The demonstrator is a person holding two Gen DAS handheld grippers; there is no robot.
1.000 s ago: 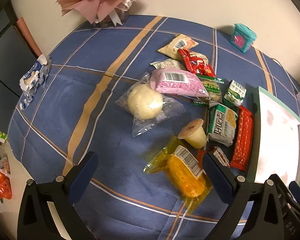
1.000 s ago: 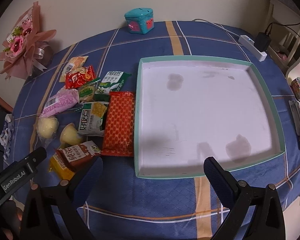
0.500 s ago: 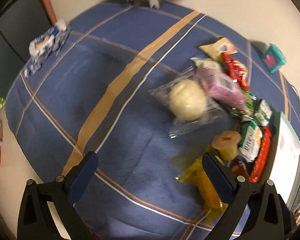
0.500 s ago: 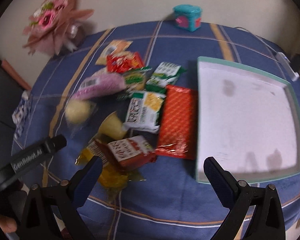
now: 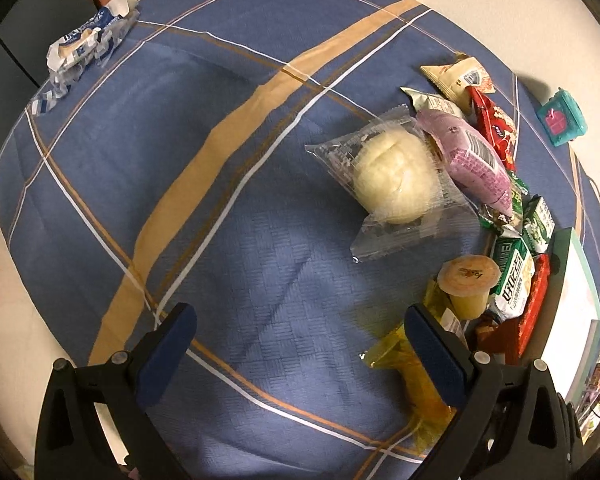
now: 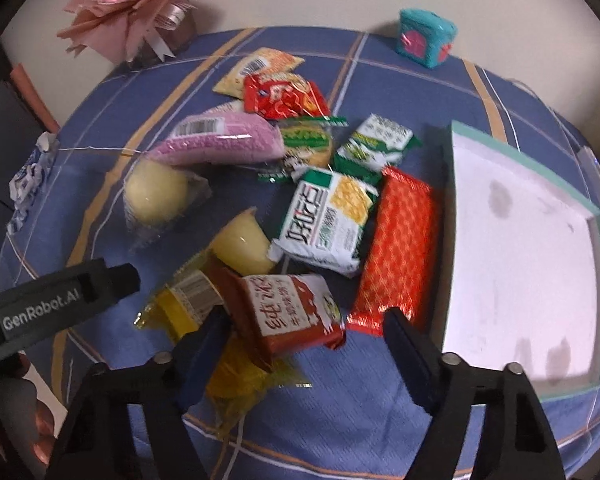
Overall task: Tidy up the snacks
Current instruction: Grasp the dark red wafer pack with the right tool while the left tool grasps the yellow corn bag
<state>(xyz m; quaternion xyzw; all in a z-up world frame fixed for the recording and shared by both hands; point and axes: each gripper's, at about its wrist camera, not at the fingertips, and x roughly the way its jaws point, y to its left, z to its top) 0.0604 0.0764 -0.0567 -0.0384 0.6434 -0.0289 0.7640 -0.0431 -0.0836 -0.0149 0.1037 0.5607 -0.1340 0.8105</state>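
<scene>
My right tongs (image 6: 304, 344) are closing around a brown-red snack packet (image 6: 288, 312) with unreadable script; my left tongs (image 5: 300, 332), marked "GenRobot.AI", gape empty above the table (image 5: 180, 160).

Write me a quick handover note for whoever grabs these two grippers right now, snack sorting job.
Left gripper: open, empty, over bare blue cloth, the yellow packet by its right finger.
Right gripper: jaws closing, nothing clamped yet; the brown-red packet lies between its fingers.
Snacks: all in a pile on the tablecloth left of the tray: bun in clear wrap, purple packet, jelly cup, green-white cracker pack, long red pack lying beside the tray's rim.
Done: nothing; the tray holds no snacks.
Left: move every snack into the tray, likely starting with the brown-red packet.
</scene>
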